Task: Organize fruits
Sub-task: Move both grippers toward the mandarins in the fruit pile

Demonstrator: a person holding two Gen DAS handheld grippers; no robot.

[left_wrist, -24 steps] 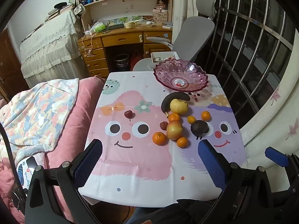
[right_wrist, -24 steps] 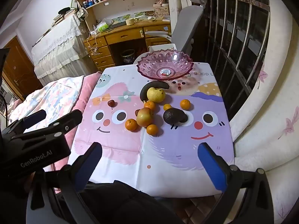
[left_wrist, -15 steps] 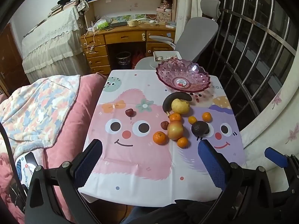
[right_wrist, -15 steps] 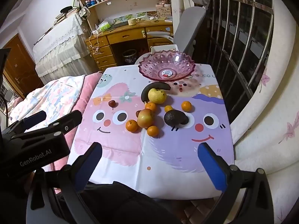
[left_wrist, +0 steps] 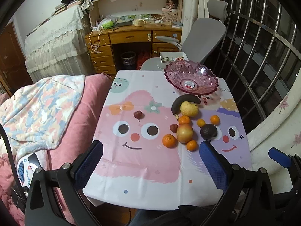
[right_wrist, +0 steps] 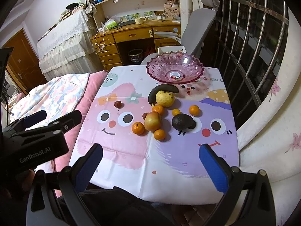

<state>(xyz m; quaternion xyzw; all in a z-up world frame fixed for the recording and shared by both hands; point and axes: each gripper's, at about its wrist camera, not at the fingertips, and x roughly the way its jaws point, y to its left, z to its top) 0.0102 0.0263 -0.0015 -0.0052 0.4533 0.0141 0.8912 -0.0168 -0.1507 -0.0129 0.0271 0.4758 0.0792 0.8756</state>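
Note:
Fruit lies clustered right of centre on the cartoon tablecloth (left_wrist: 143, 160): a dark banana (left_wrist: 185, 101), yellow pear (left_wrist: 189, 108), reddish apple (left_wrist: 184, 133), dark avocado (left_wrist: 208, 131), several small oranges (left_wrist: 169, 140) and a small red fruit (left_wrist: 138, 114) off to the left. A pink glass bowl (left_wrist: 191, 79) stands empty at the table's far side. My left gripper (left_wrist: 150, 148) hangs open above the near edge. My right gripper (right_wrist: 150, 150) is open too, nothing between its fingers. The same bowl (right_wrist: 175, 69), avocado (right_wrist: 181, 121) and apple (right_wrist: 152, 121) show in the right wrist view.
A pink cushion with a patterned blanket (left_wrist: 43, 109) adjoins the table's left side. A grey office chair (left_wrist: 203, 37) stands behind the bowl, a wooden desk (left_wrist: 131, 37) farther back. Metal window bars (left_wrist: 263, 56) and a pale curtain (right_wrist: 267, 122) run along the right.
Both views have shifted slightly, so the table and fruit sit a little differently in frame. Both grippers remain open; no fruit has moved.

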